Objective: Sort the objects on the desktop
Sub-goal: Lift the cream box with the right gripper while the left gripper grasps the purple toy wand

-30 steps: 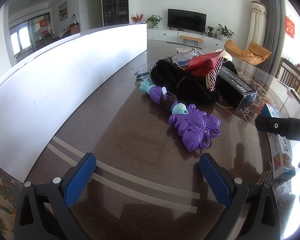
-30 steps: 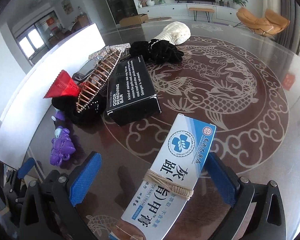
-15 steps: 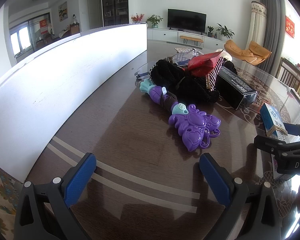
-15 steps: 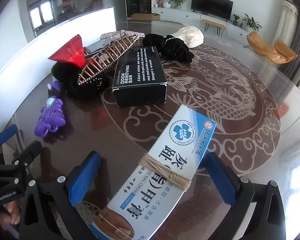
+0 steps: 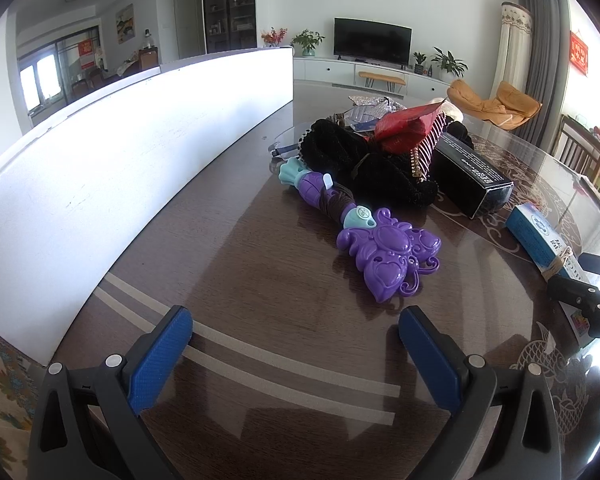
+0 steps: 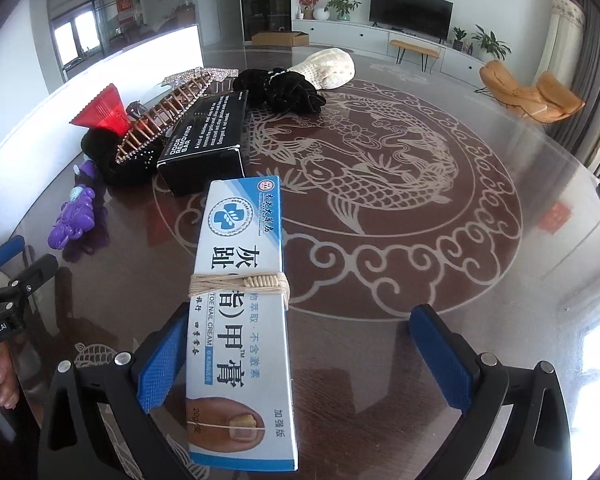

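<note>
In the right wrist view, the right gripper [image 6: 300, 364] fills the bottom of the frame with its blue-padded fingers [image 6: 162, 364] spread wide. A blue-and-white nail cream box [image 6: 242, 312], bound across its middle with tan string, lies lengthwise between them, running from the lower centre up to mid-frame. The box sits close against the left pad; whether it touches cannot be told, and a clear gap separates it from the right pad, so nothing is pinched.

Above the box, at centre left, a black carton [image 6: 206, 140] printed "odor removing bar" rests on the glossy tabletop [image 6: 480, 280] with its carp pattern. To the carton's left, a beaded hair claw [image 6: 160, 120] and a red comb [image 6: 100, 114] sit on a black fabric bundle. A black scrunchie [image 6: 284, 90] and a cream knitted item [image 6: 328, 68] lie in the upper centre. A purple toy wand [image 6: 74, 222] lies at the left edge.

In the left wrist view, the left gripper [image 5: 296, 356] is at the bottom of the frame, fingers [image 5: 160, 360] spread apart over bare tabletop, holding nothing. The purple wand [image 5: 384, 252] lies just above them at centre, the pile behind it, and a long white panel [image 5: 100, 184] curves along the left.
</note>
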A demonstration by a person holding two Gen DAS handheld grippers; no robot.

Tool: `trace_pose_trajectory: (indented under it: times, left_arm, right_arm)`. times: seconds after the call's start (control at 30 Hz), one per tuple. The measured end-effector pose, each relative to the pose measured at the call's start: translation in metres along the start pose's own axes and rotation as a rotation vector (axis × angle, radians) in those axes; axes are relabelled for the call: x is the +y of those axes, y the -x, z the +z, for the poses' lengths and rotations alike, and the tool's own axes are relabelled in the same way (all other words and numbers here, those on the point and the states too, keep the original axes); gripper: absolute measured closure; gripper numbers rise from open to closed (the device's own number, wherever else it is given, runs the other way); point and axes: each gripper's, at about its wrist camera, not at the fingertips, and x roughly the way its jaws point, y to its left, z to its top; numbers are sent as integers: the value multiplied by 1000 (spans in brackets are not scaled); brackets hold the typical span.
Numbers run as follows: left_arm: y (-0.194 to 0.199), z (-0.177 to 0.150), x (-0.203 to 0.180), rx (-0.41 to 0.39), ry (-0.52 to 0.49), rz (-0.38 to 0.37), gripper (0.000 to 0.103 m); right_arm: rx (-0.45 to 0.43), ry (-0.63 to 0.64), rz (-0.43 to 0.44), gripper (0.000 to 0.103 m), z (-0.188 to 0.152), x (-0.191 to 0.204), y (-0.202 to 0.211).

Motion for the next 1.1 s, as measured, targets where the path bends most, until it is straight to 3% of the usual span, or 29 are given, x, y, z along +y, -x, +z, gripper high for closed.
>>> trace_pose_trajectory:
  times: [0.3,0.43,0.57,0.73,1.1]
  left_arm:
    - [-1,10,1,58,-15,-17,0]
    - [-3,29,-3,85,46,-129,0]
    - [-17,63,-23,72,25,-81,0]
    - [-58,77,-40,190,-21,26,0]
    - [-43,56,13,185,-55,-40,0]
  right_arm:
    - [-1,0,0,0,0,0,0]
    - [-1,0,0,0,0,0,0]
    - [-1,0,0,0,-1,0,0]
    - [-1,0,0,0,0,0,0]
    - [-1,0,0,0,-1,0,0]
